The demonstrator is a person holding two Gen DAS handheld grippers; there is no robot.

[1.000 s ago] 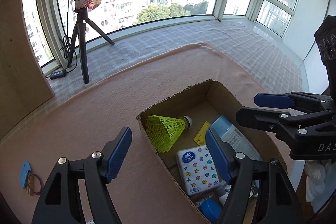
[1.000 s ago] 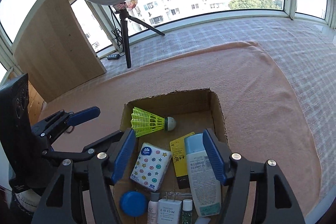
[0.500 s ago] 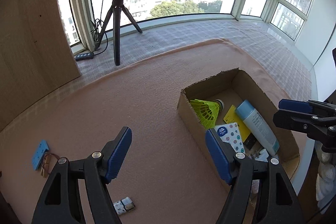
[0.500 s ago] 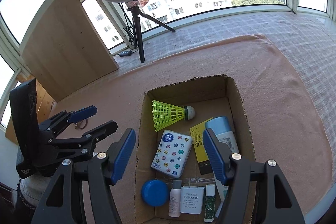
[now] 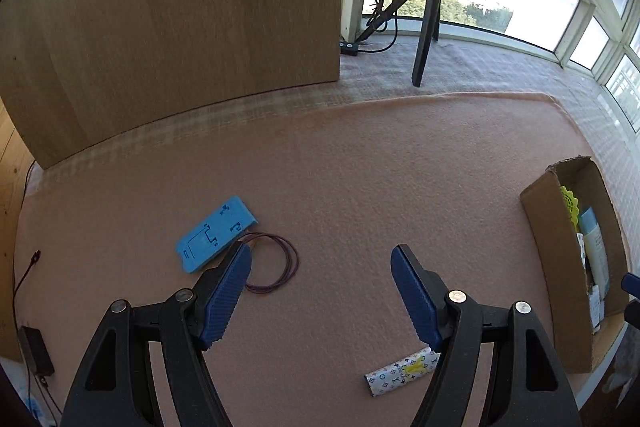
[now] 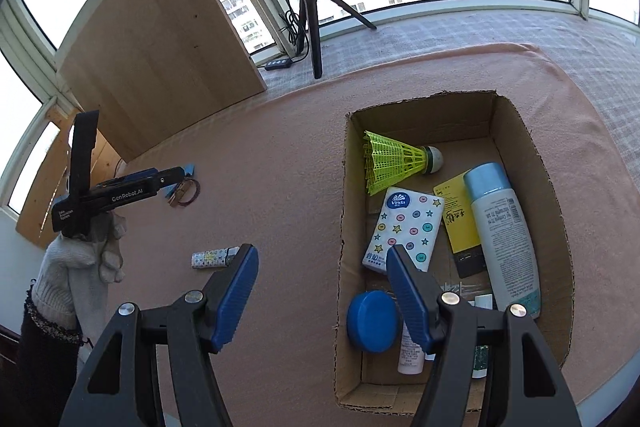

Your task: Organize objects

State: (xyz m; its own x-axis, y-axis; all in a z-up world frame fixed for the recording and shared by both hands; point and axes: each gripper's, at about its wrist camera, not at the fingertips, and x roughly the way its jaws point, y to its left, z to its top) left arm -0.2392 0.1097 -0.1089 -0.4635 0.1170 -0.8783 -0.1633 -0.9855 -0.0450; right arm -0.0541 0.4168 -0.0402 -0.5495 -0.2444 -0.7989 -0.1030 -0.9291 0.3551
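Note:
My left gripper (image 5: 320,249) is open and empty above the pink mat. A flat blue piece (image 5: 216,233) and a thin wire loop (image 5: 276,267) lie just beyond its left finger. A small patterned lighter (image 5: 402,371) lies by its right finger. My right gripper (image 6: 320,251) is open and empty over the left wall of the cardboard box (image 6: 343,211). The box holds a yellow shuttlecock (image 6: 396,163), a tissue pack (image 6: 404,231), a white bottle (image 6: 504,235), a yellow card (image 6: 456,215) and a blue lid (image 6: 372,321). The lighter (image 6: 214,259) sits left of the right gripper.
A ring light on a tripod (image 6: 310,11) and a wooden board (image 5: 172,7) stand at the back of the mat. A gloved hand (image 6: 80,267) holds the left gripper (image 6: 176,174). A black cable and adapter (image 5: 34,347) lie at the left edge.
My left gripper swung left, away from the box, to above the blue piece and wire loop. My right gripper shifted left, so the box now lies more to its right.

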